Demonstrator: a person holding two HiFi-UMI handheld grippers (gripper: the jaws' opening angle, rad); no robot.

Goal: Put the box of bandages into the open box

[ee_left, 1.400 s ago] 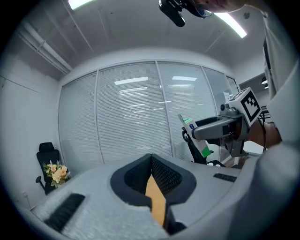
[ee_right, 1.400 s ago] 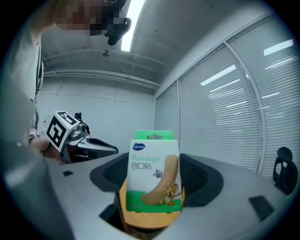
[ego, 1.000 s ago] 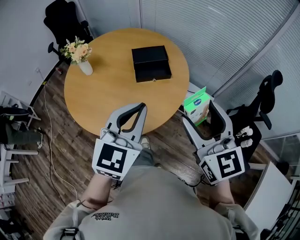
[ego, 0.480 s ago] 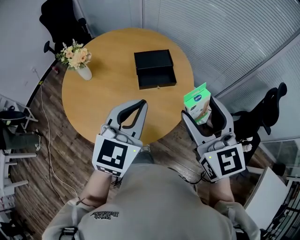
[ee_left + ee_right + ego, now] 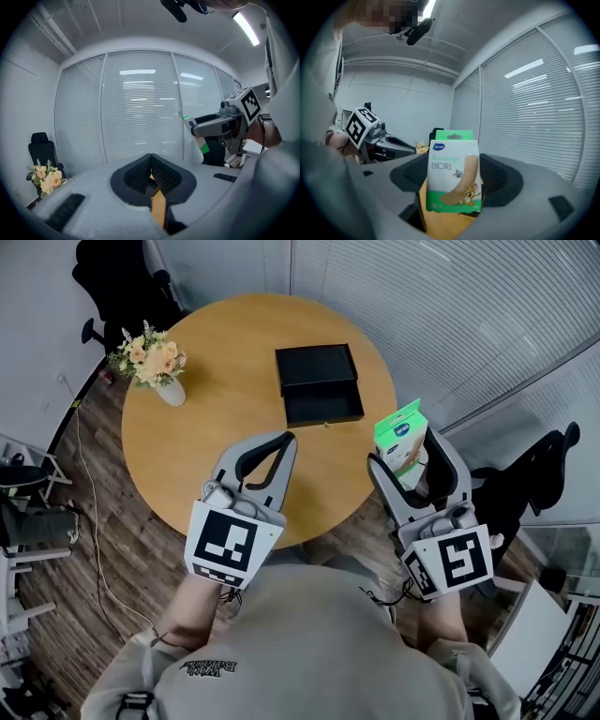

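By the round table (image 5: 187,456), the right gripper (image 5: 405,448) jaws clamp the bandage box (image 5: 401,432) upright; left gripper (image 5: 284,440) jaws closed.

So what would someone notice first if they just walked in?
Probably the bright green box of bandages, held upright in the right gripper by the right edge of the round wooden table. Next, the black open box lying on it, and the flowers at its left side.
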